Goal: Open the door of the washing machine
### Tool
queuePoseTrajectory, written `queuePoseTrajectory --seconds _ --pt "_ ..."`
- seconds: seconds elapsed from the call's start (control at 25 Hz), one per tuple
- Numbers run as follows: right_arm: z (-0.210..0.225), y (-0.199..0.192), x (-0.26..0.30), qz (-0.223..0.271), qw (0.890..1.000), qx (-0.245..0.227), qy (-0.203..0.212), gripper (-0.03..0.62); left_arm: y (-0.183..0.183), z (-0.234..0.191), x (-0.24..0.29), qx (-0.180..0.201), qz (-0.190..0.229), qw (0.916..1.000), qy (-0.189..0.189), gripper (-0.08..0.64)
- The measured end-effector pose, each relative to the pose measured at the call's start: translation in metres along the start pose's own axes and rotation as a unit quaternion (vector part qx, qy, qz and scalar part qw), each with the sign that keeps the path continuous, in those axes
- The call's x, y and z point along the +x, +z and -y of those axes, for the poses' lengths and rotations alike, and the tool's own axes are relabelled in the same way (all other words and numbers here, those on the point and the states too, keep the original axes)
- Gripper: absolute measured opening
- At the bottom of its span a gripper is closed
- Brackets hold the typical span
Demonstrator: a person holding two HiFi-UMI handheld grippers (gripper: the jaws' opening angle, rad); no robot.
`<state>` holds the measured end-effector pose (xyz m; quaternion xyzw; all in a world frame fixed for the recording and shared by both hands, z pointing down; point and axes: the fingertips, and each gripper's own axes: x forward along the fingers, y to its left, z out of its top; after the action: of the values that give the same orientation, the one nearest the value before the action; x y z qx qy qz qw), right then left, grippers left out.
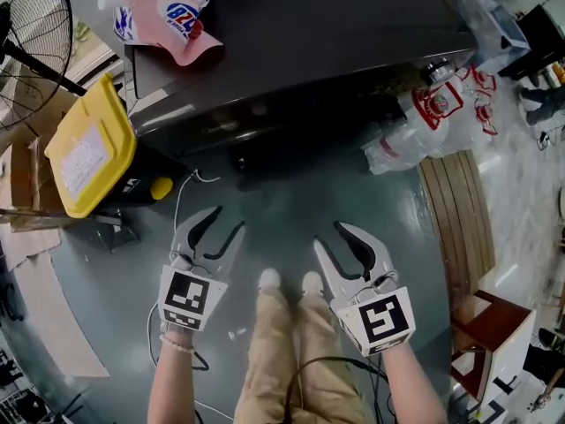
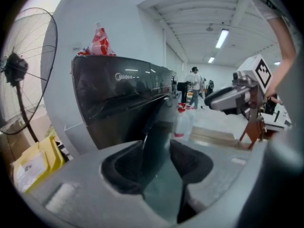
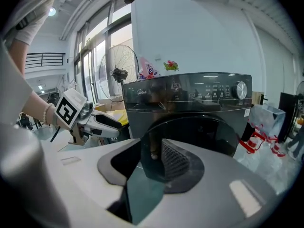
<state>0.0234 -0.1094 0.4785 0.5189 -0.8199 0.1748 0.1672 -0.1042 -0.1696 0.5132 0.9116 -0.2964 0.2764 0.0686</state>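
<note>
- "Midea" in pale letters on the dark front of the washing machine (image 2: pixel 118 103), upper middle of the left gripper view.
- Blue letters on a pink bag (image 1: pixel 163 11) on top of the machine, upper left of the head view; too blurry to read.
- Red print on the plastic bags (image 1: pixel 433 117) just right of the machine; not clear enough to read.
- Black-and-white square marks on the cube of each gripper.
- Shiny grey-green floor (image 1: pixel 291 206) below; white walls, long roof lights and tall windows in the gripper views.
- Yellow box (image 1: pixel 88 148) and big fan (image 1: pixel 31 34) at the left of the head view; wooden board (image 1: pixel 455 210) and red stool (image 1: pixel 494 325) at the right.
- Round dark door (image 3: pixel 199 127) in the machine's front, shut, in the middle of the right gripper view.
- Left gripper (image 1: pixel 222 223) at the lower left of the head view, jaws apart, only floor between them, well apart from the machine.
- Right gripper (image 1: pixel 334 237) at the lower right, jaws apart too, nothing held, pointed at the door and not touching it.
</note>
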Motion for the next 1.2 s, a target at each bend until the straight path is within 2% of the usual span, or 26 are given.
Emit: queuePoseTrajectory --seconds 0.36,1.04,1.2 --pt "0.003 -0.016 0.01 -0.03 0.999 0.013 -0.014 0.121 -0.023 -0.018 0.05 0.01 -0.018 0.9996 -0.019 0.172" --pt "0.018 -0.029 0.027 -0.037 0.998 0.034 -0.025 0.121 -0.052 -0.036 0.11 0.021 -0.059 0.9975 -0.034 0.17" --pt "0.02 -0.03 0.028 -0.038 0.998 0.034 -0.028 0.121 -0.051 -0.035 0.115 0.031 -0.062 0.9969 -0.037 0.109"
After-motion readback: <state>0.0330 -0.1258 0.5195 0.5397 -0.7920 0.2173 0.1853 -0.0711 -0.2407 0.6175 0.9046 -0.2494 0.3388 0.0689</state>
